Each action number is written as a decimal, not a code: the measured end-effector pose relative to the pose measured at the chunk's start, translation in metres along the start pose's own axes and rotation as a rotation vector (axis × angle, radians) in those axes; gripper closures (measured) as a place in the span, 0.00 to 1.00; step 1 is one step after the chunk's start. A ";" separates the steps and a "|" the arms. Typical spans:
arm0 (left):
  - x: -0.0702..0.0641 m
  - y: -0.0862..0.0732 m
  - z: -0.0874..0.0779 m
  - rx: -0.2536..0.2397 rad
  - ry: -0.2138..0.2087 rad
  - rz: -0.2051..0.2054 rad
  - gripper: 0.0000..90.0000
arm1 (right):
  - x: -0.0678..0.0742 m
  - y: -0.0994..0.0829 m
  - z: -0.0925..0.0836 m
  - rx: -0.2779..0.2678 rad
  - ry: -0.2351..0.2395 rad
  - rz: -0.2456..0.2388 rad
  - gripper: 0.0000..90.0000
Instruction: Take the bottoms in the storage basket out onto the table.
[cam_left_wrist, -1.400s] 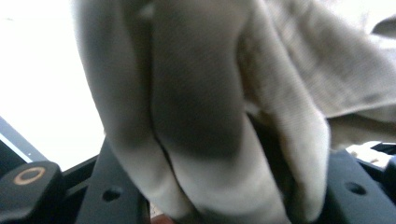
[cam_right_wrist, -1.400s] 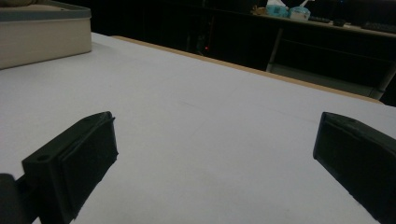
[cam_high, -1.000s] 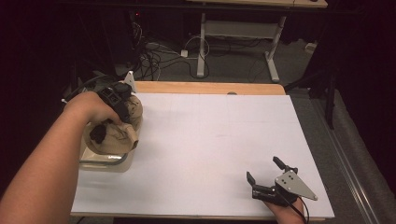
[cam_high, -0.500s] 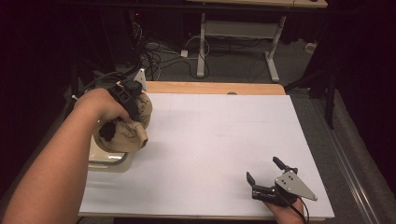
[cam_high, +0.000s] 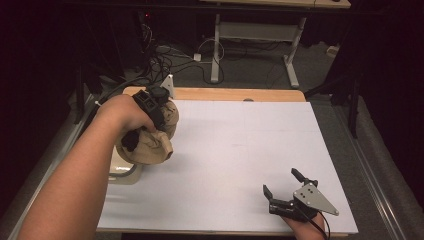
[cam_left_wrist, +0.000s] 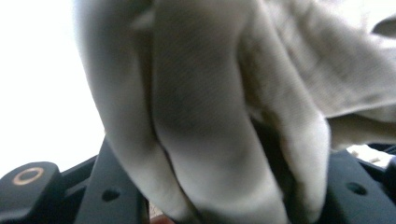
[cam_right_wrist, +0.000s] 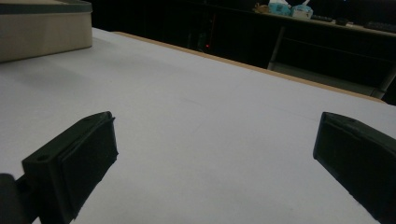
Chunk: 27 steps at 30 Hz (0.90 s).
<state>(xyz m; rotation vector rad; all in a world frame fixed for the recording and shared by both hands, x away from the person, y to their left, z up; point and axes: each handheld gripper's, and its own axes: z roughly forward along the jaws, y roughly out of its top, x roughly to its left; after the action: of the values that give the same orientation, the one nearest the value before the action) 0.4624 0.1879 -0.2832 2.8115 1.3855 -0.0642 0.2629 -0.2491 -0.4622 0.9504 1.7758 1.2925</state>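
While the left gripper (cam_high: 150, 131) is clamped on a bunched beige cloth (cam_high: 159, 134), it holds the bundle at about nine o'clock on the white table (cam_high: 235, 150), above a cream tray (cam_high: 120, 172) at that edge; I judge the cloth is being carried out over the sheet for spreading. At about five o'clock, the right gripper (cam_high: 282, 186) rests with jaws spread wide and nothing between them, probably waiting to take a corner.
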 end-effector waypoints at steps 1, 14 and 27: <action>-0.002 0.001 -0.001 -0.001 0.001 0.001 0.59 | 0.000 0.000 0.000 0.002 0.001 0.000 0.01; -0.033 0.022 0.001 -0.012 -0.006 0.062 0.59 | 0.002 -0.001 0.001 0.005 0.004 -0.004 0.01; -0.059 0.042 0.013 -0.030 -0.036 0.117 0.59 | 0.002 -0.001 0.001 0.006 0.007 -0.007 0.01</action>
<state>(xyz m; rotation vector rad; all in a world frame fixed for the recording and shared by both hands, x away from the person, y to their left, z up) 0.4593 0.1150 -0.2938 2.8449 1.2020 -0.0912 0.2622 -0.2470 -0.4639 0.9430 1.7883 1.2877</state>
